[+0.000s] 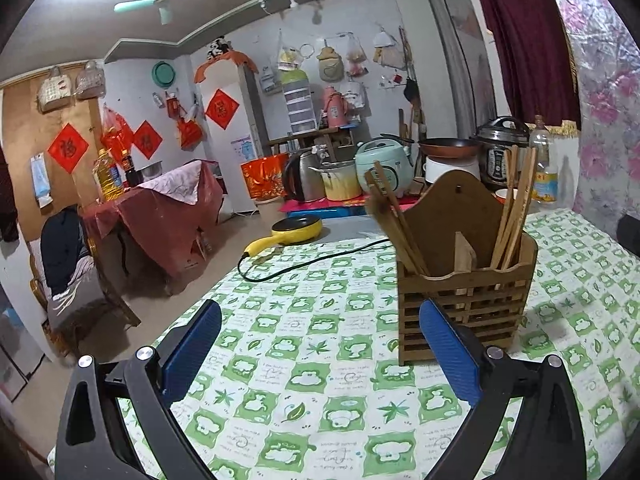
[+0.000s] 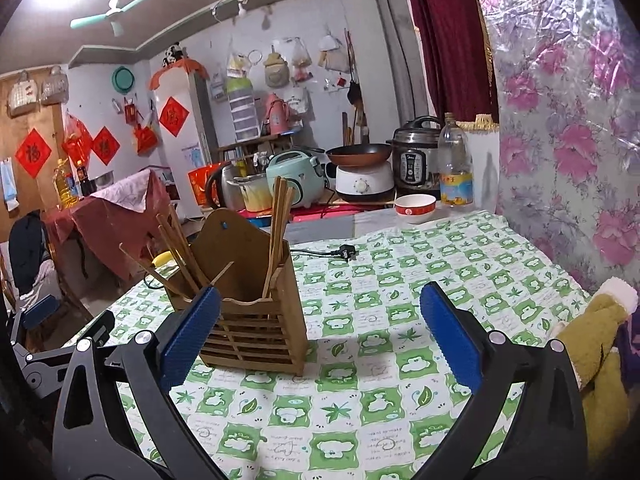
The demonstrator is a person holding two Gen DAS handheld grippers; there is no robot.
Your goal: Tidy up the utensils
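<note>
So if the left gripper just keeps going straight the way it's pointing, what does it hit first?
Probably bare tablecloth: the open left gripper points left of the wooden chopstick holder, though its right finger may clip it.

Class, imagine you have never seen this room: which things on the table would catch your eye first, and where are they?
The wooden chopstick holder stands upright on the green-checked tablecloth, with chopsticks fanning out of both compartments. Both open grippers, left and right, frame it empty. Behind the holder lies a yellow frying pan.

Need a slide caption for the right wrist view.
Open right tool faces a wooden holder of chopsticks on a green-checked tablecloth.
</note>
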